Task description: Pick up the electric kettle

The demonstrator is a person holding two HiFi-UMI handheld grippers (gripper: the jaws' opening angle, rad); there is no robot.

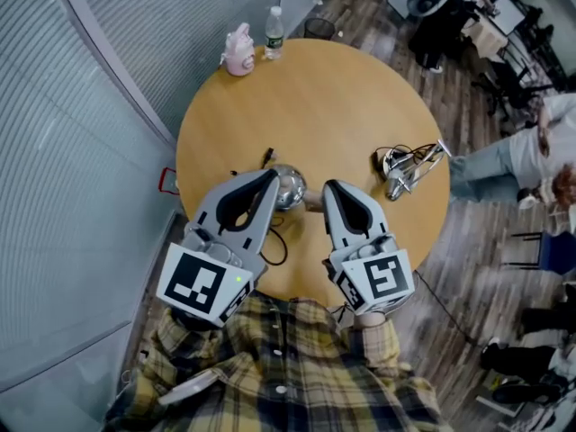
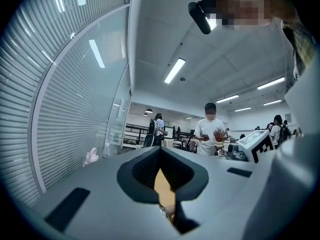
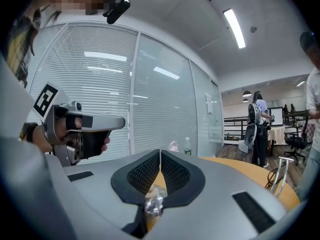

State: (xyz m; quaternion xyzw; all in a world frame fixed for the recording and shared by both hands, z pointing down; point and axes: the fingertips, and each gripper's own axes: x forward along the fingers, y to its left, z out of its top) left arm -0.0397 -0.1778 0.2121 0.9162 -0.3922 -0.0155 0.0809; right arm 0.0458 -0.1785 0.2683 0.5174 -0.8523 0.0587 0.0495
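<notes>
The electric kettle [image 1: 290, 187], a shiny steel body, stands on the round wooden table [image 1: 342, 97] near its front edge. My left gripper [image 1: 270, 178] lies just left of it with its jaws together, and my right gripper [image 1: 329, 187] lies just right of it, also shut. Neither holds anything. In the left gripper view the left gripper [image 2: 160, 150] has its tips meeting, with a sliver of the kettle [image 2: 163, 212] below them. In the right gripper view the right gripper [image 3: 160, 153] is shut, and the kettle [image 3: 154, 203] glints through the gap under its pads.
A pink item [image 1: 238, 50] and a water bottle [image 1: 273, 32] stand at the table's far edge. A metal object with a cable [image 1: 405, 165] lies at the right. A glass wall with blinds [image 1: 90, 106] runs on the left; people and chairs [image 1: 504, 160] fill the right.
</notes>
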